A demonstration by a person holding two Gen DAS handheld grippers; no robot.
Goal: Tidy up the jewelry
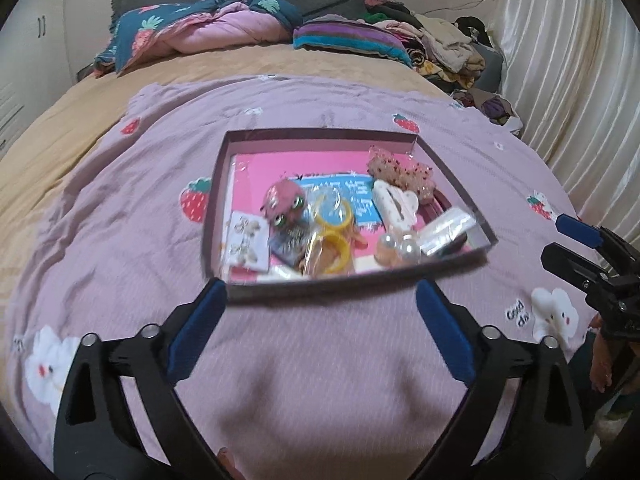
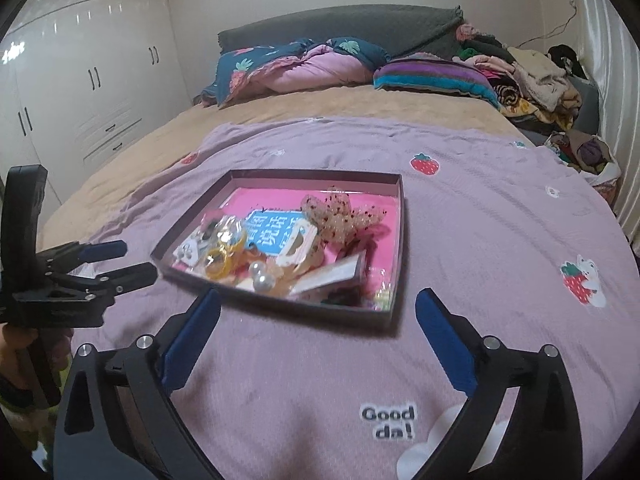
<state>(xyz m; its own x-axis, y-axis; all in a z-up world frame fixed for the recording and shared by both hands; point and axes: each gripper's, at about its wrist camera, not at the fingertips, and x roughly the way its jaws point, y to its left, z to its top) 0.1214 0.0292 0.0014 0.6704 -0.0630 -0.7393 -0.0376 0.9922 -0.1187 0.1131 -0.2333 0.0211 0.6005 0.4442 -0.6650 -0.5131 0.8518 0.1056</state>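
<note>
A shallow dark box (image 1: 320, 134) (image 2: 394, 240) with a pink floor lies on the lilac blanket. It holds a pink doll head (image 1: 285, 203), yellow bangles (image 1: 334, 220) (image 2: 219, 261), a white hair claw (image 1: 394, 204) (image 2: 298, 242), pearl balls (image 1: 400, 246) (image 2: 260, 276), a beaded pink scrunchie (image 1: 404, 172) (image 2: 340, 212), an earring card (image 1: 245, 242) and a clear packet (image 1: 448, 230). My left gripper (image 1: 320, 300) is open and empty just in front of the box. My right gripper (image 2: 318, 308) is open and empty at the box's near edge.
The lilac blanket (image 1: 320, 380) (image 2: 500, 240) covers a tan bed. Quilts and pillows (image 1: 208, 28) lie at the head, a clothes pile (image 1: 452, 48) at the far right. White wardrobes (image 2: 80, 80) stand left. Each gripper shows in the other's view: right (image 1: 560, 240), left (image 2: 128, 260).
</note>
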